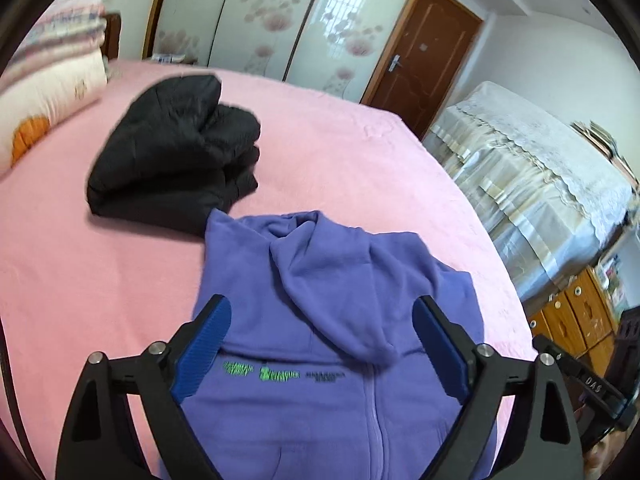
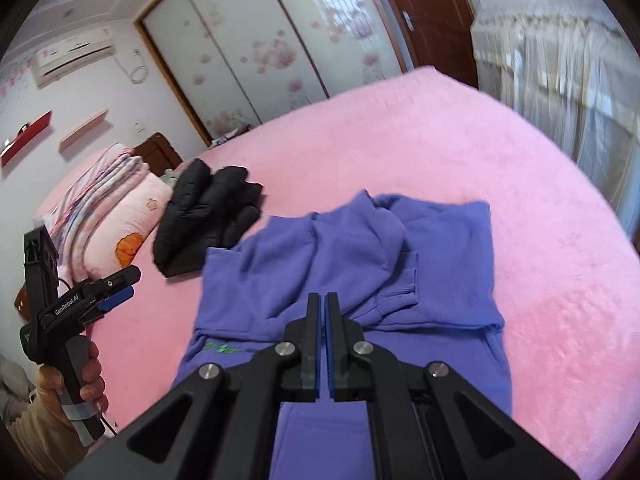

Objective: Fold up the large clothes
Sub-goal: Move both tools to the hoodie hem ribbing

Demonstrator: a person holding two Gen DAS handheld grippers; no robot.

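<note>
A purple zip hoodie [image 1: 320, 304] lies front up on the pink bed [image 1: 100, 264], its sleeves folded across the chest and its hood lying on top. It also shows in the right wrist view [image 2: 360, 264]. My left gripper [image 1: 322, 320] is open above the hoodie's chest, one blue pad on each side, holding nothing. It appears at the left in the right wrist view [image 2: 118, 286], held by a hand. My right gripper [image 2: 323, 300] is shut with nothing between its pads, above the hoodie's middle. Only its black body edge [image 1: 592, 388] shows in the left wrist view.
A folded black puffer jacket [image 1: 176, 152] lies just beyond the hoodie, also in the right wrist view [image 2: 208, 216]. Stacked quilts and a pillow [image 1: 52, 92] sit at the bed's head. A lace-covered piece of furniture [image 1: 532, 184] stands beside the bed on the right.
</note>
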